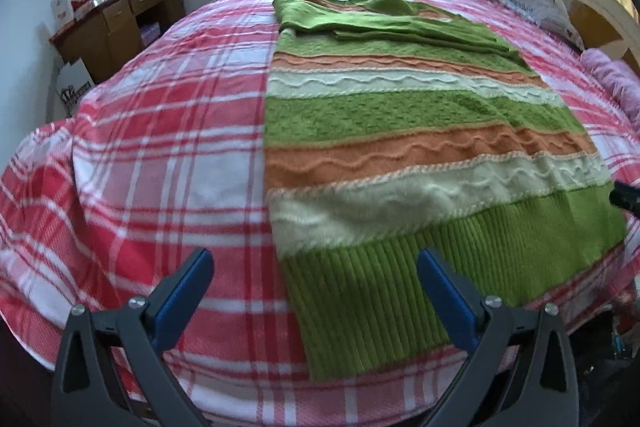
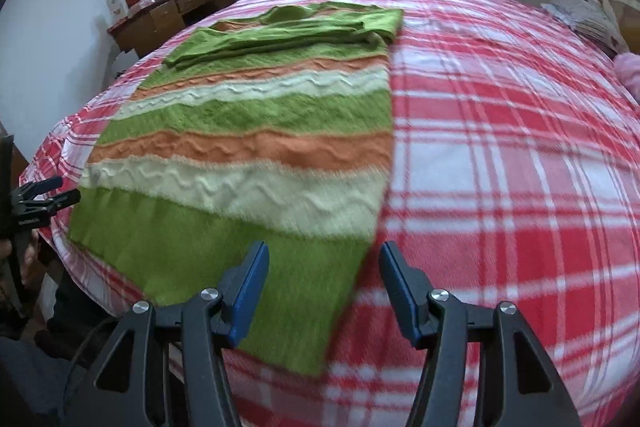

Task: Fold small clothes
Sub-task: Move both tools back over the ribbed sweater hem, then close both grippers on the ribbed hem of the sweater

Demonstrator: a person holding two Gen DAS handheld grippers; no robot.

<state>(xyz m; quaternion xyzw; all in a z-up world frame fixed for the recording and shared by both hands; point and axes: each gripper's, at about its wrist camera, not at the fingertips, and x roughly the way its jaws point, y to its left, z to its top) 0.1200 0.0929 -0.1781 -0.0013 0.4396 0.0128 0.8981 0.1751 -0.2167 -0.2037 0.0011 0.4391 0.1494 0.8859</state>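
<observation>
Left wrist view: the left claw [image 1: 314, 279] stands with its blue-padded fingers [image 1: 184, 289] wide apart and nothing between them, poised above the near left corner of the striped sweater [image 1: 400, 131]; its right finger overlies the green ribbed hem [image 1: 384, 291], its left finger the plaid bedspread [image 1: 152, 131]. The sweater lies flat on the bed, sleeves folded across its far end. A wooden desk [image 1: 120, 23] stands far left. Right wrist view: the right claw [image 2: 324, 281] is likewise spread and empty, straddling the sweater's [image 2: 248, 131] near right corner, the left finger above the hem, the right above the bedspread [image 2: 500, 155].
</observation>
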